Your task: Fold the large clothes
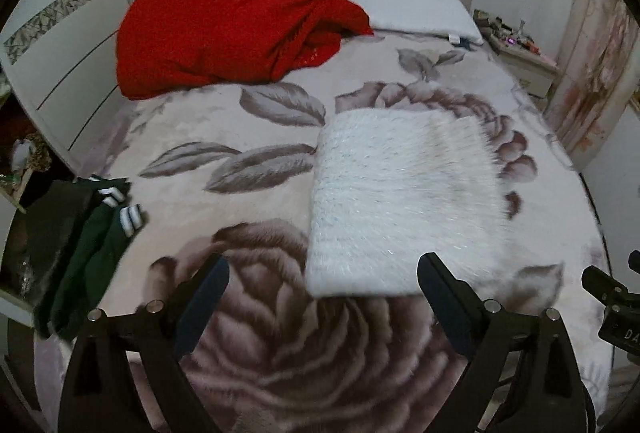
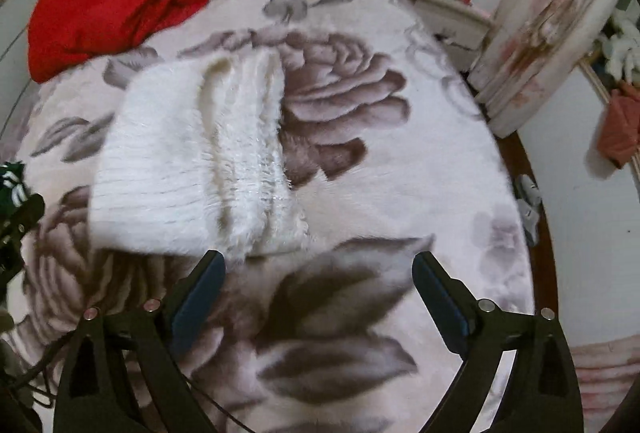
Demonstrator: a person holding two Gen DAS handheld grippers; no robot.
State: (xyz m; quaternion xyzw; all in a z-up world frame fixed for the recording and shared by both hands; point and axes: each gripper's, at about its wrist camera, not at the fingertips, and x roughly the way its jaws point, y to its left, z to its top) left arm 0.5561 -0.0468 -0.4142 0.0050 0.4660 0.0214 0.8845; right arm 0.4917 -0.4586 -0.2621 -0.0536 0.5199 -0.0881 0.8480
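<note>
A white fluffy sweater [image 1: 404,201] lies folded into a thick rectangle on the floral bed blanket [image 1: 248,137]. In the right wrist view the sweater [image 2: 192,169] shows stacked folded layers along its right side. My left gripper [image 1: 323,275] is open and empty, just short of the sweater's near edge. My right gripper [image 2: 318,269] is open and empty, near the sweater's near right corner, over the blanket [image 2: 400,173]. The right gripper's body also shows at the right edge of the left wrist view [image 1: 612,297].
A red quilt [image 1: 236,13] is heaped at the head of the bed beside a white pillow [image 1: 416,13]. Dark green clothes with white stripes [image 1: 92,241] lie at the bed's left edge. A cluttered nightstand [image 1: 524,53] stands at the right. A wardrobe [image 1: 60,45] stands at the left.
</note>
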